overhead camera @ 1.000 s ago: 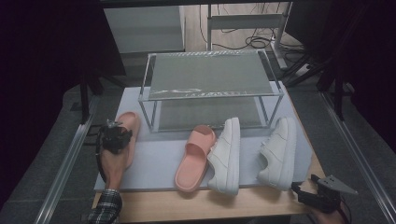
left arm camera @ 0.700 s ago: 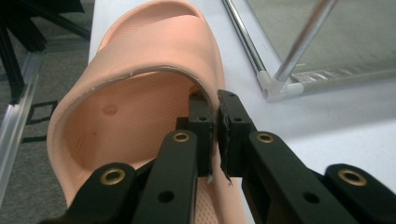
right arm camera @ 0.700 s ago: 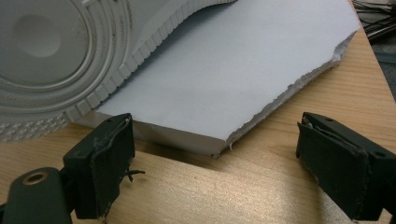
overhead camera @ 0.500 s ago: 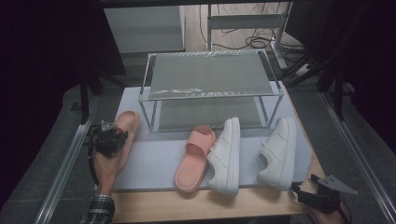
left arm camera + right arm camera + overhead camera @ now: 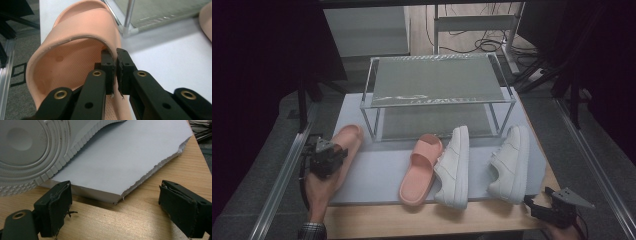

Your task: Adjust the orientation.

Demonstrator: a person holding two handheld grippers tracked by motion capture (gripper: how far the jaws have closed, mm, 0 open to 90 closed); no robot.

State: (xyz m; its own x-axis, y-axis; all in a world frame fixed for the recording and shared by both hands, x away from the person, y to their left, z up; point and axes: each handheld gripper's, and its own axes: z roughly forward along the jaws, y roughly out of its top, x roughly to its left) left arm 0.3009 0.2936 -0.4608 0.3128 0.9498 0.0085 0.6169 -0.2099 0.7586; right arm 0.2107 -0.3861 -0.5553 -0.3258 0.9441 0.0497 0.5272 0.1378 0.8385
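Note:
A pink slipper (image 5: 347,141) lies at the left of the white mat (image 5: 377,172). My left gripper (image 5: 324,160) is shut on the edge of its strap. In the left gripper view the jaws (image 5: 116,60) pinch the strap rim of the slipper (image 5: 75,37), one pad inside and one outside. A second pink slipper (image 5: 422,167) lies mid-mat beside two white sneakers (image 5: 454,165) (image 5: 509,162). My right gripper (image 5: 539,210) rests open at the table's near right, with nothing between its pads (image 5: 115,202). A sneaker sole (image 5: 32,147) lies just ahead of it.
A two-tier metal shoe rack (image 5: 437,80) stands at the back of the mat, with one leg (image 5: 128,15) close to the held slipper. Bare wooden table (image 5: 112,222) runs along the front edge. Metal rails flank both sides.
My left gripper has drifted left and a little toward the near edge, with the slipper's strap still in its jaws. The right gripper has stayed put.

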